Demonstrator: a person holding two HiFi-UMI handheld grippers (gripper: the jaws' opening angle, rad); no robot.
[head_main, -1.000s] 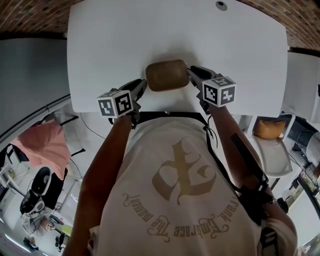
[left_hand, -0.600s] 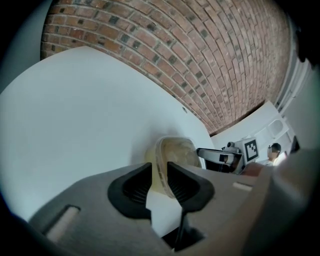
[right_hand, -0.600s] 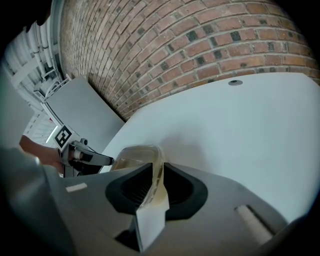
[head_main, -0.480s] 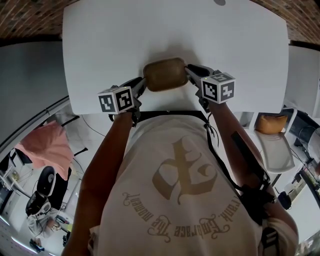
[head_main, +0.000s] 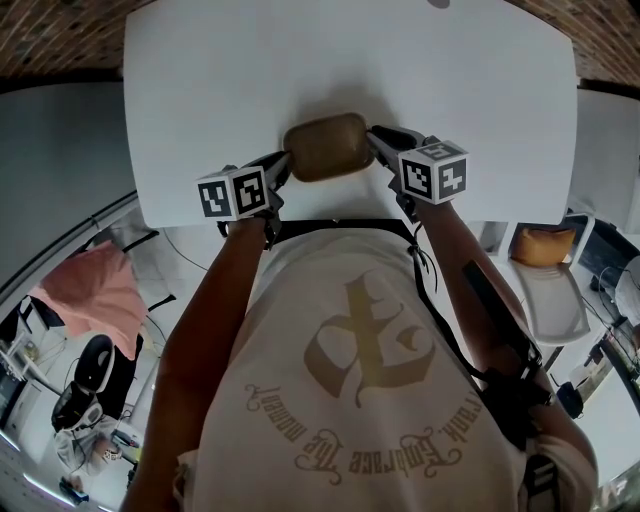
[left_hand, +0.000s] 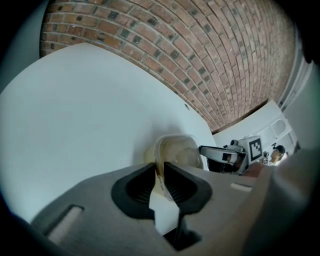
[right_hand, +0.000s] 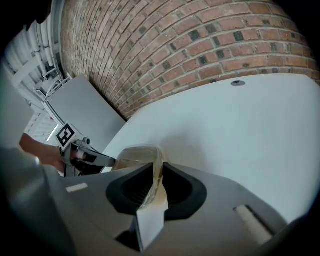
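A clear plastic container (head_main: 326, 146) with brownish contents sits near the front edge of the white table (head_main: 200, 90), held from both sides. My left gripper (head_main: 281, 167) is shut on the container's left rim (left_hand: 159, 162). My right gripper (head_main: 376, 141) is shut on its right rim (right_hand: 157, 170). In the left gripper view the container (left_hand: 177, 152) shows just beyond the jaws, with the right gripper (left_hand: 225, 156) behind it. From the right gripper view the container (right_hand: 137, 157) lies ahead of the jaws and the left gripper (right_hand: 82, 157) is seen past it.
A brick wall (left_hand: 200, 55) runs behind the table. A cable hole (right_hand: 237, 83) sits near the table's far edge. To the left stands a grey panel (head_main: 60, 160); below it lies pink cloth (head_main: 95, 290). A chair with an orange cushion (head_main: 540, 255) is at the right.
Both grippers and the container between them have shifted slightly away from the person, further onto the table. The grips look unchanged.
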